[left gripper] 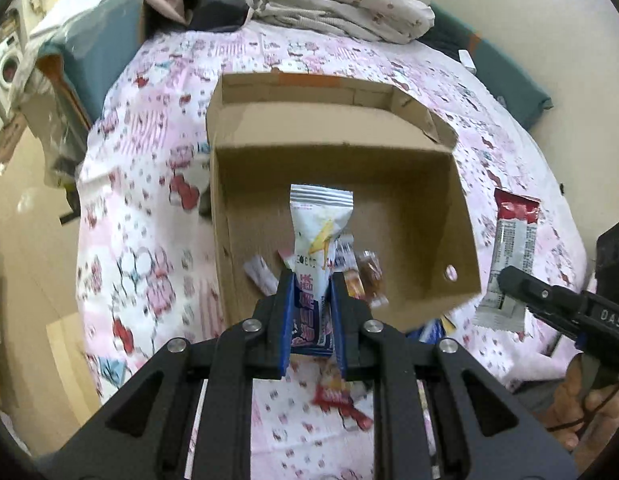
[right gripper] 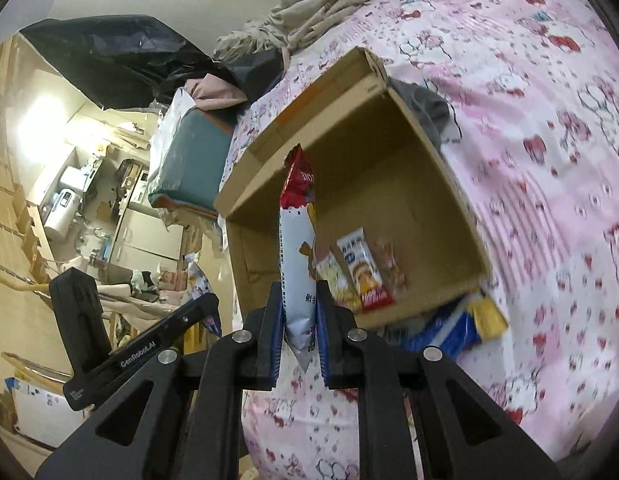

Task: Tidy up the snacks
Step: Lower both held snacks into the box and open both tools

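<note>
Foil-and-plastic snack wrappers fill both claws. The left gripper (left gripper: 312,280) is clamped on a white and blue packet (left gripper: 318,240), which stands up straight ahead of its fingertips, its crimped top seam pointing away over the open cardboard box (left gripper: 425,184). Beyond and just below those fingertips, on the box floor, lie a few small snack bars (left gripper: 361,276). Off to the right of this claw, the right gripper (right gripper: 298,300) holds a red and white packet (right gripper: 297,240) pinched near its lower end, so most of the wrapper rises ahead of the fingers toward the box mouth. More loose wrappers (right gripper: 457,324) lie on the pink patterned bedsheet (right gripper: 549,160) just ahead and right of that claw, tucked against the near wall of the box.

Both packets look light and soft-sided: thin crinkly film, puffed with air, likely slippery on the printed faces. Each seems to keep its shape when held upright, so the contents probably give some stiffness. A hold across the flat faces at the middle or lower body, as here, looks safest; squeezing hard could crush whatever is inside, and the crimped end seams offer a flatter, tougher spot to pinch.
</note>
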{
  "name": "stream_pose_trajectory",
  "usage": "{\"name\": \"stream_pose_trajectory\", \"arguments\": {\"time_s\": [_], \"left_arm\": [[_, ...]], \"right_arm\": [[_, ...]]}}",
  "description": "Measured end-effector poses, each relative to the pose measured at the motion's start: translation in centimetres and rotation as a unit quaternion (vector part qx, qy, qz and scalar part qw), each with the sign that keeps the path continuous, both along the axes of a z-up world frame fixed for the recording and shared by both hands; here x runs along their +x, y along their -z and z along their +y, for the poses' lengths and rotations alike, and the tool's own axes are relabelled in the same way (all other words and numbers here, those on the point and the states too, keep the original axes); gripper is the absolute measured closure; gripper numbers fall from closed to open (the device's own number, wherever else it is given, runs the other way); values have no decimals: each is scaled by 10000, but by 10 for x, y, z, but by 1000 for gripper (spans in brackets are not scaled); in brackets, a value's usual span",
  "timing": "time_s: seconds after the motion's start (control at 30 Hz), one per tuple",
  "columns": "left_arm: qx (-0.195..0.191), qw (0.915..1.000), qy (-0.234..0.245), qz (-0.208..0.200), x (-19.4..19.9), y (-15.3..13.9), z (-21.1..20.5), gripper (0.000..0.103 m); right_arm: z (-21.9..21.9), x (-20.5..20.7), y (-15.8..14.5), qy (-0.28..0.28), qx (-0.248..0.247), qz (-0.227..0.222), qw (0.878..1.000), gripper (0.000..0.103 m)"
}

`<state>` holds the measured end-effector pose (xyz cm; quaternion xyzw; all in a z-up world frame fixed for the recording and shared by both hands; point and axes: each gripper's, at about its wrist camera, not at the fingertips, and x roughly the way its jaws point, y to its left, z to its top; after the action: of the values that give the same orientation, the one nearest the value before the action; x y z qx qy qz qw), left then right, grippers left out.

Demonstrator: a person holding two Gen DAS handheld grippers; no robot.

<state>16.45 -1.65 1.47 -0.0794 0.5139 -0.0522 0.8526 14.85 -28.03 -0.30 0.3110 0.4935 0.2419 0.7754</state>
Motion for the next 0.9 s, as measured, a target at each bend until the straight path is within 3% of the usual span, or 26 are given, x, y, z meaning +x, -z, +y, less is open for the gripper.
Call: {"name": "stream_pose_trajectory", "arguments": {"time_s": [0.23, 0.4, 0.53, 0.9], "left_arm": [[121, 9998, -36, -172, 27, 4, -2, 89], [288, 9987, -146, -398, 33, 29, 1, 89], [185, 9993, -162, -282, 38, 46, 5, 89], [293, 9989, -152, -340, 41, 58, -5, 88]], "right_arm": [[9, 35, 11, -101, -443, -82, 9989, 88], [15, 29, 40, -93, -881, 28, 9961, 87], [19, 34, 50, -181, -1145, 59, 9932, 87], [29, 46, 70, -344, -1535, 183, 9874, 87]]}}
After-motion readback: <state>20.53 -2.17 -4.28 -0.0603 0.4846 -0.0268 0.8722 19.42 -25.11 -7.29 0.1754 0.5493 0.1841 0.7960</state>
